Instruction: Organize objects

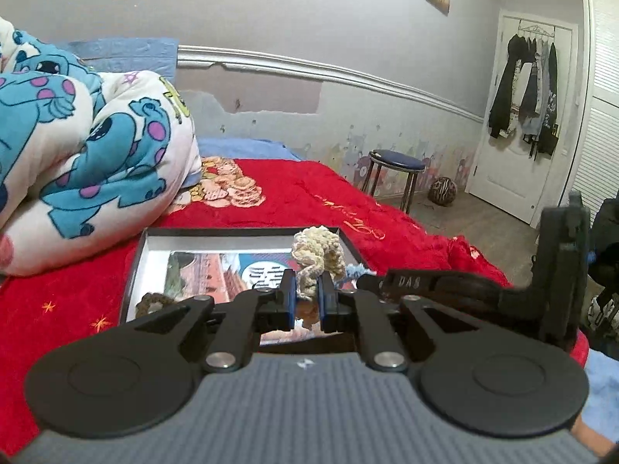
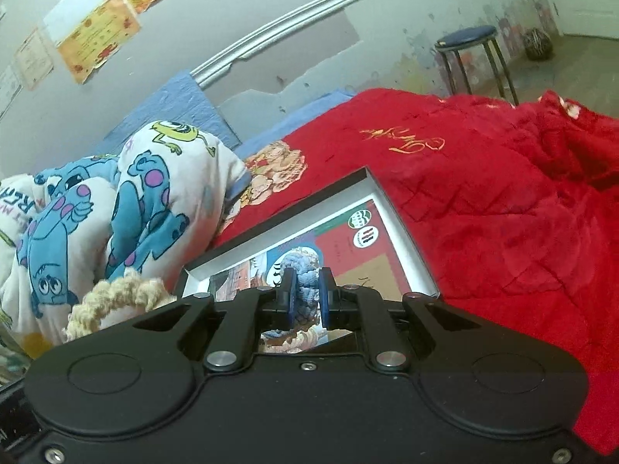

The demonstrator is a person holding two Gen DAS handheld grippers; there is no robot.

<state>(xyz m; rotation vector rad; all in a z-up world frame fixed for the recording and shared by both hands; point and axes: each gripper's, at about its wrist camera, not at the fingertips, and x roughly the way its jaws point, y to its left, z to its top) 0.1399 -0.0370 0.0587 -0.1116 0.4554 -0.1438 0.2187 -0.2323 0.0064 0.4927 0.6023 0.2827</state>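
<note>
Even, dim indoor light; soft shadows; strong fisheye bending at edges; slight overall blur.

A cream crocheted scrunchie (image 1: 319,261) hangs pinched above a shallow black-rimmed box (image 1: 133,270) with a printed picture lining its floor. A blue crocheted scrunchie (image 2: 305,286) is held over the same box (image 2: 410,239) (it lies open on a red bedspread). A brownish scrunchie (image 1: 154,303) rests inside.

We see a bed with a red blanket (image 1: 294,189). On it lie an open shallow box (image 1: 133,270) and, beside the box, a bundled cartoon-print quilt (image 1: 96,147).
</note>
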